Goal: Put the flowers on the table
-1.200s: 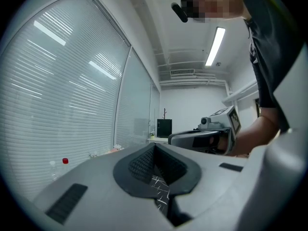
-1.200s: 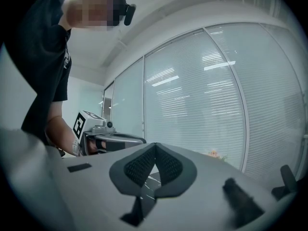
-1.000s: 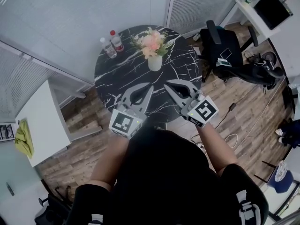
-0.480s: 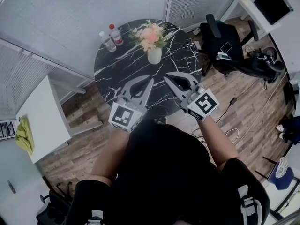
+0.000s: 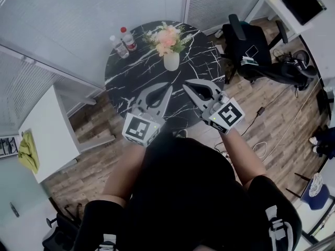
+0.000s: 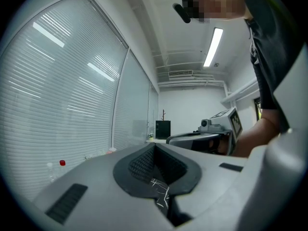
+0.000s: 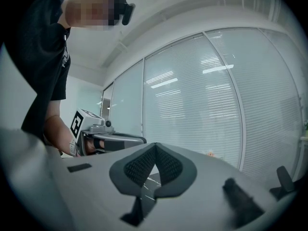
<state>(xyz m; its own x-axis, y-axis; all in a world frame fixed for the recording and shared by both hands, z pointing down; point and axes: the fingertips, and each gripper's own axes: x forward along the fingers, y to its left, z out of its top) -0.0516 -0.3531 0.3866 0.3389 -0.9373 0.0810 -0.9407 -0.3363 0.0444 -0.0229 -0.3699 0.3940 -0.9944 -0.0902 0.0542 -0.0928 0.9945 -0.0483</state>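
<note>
The left tool (image 5: 168, 88) and right tool (image 5: 185, 84) are both pressed together, empty. The flowers (image 5: 168, 38) stand upper centre on the marble surface (image 5: 131, 72). Their white vase (image 5: 171, 61) looks slippery and breakable, best gripped by its body.

Right claw (image 7: 155, 147), jaws together, left claw (image 7: 137, 139) alongside, slatted window blinds (image 7: 192, 105) behind.

There is one round table (image 5: 131, 77), with two bottles on it, a white-capped bottle (image 5: 119, 47) and a red-capped bottle (image 5: 129, 38), and one vase (image 5: 171, 61) holding one bunch of flowers (image 5: 166, 38). Elsewhere there are one office chair (image 5: 246, 43), one white desk (image 5: 44, 135), one yellow cloth (image 5: 27, 151) and one monitor (image 5: 303, 1). There are two grippers, the left gripper (image 5: 168, 86) and the right gripper (image 5: 186, 83).
</note>
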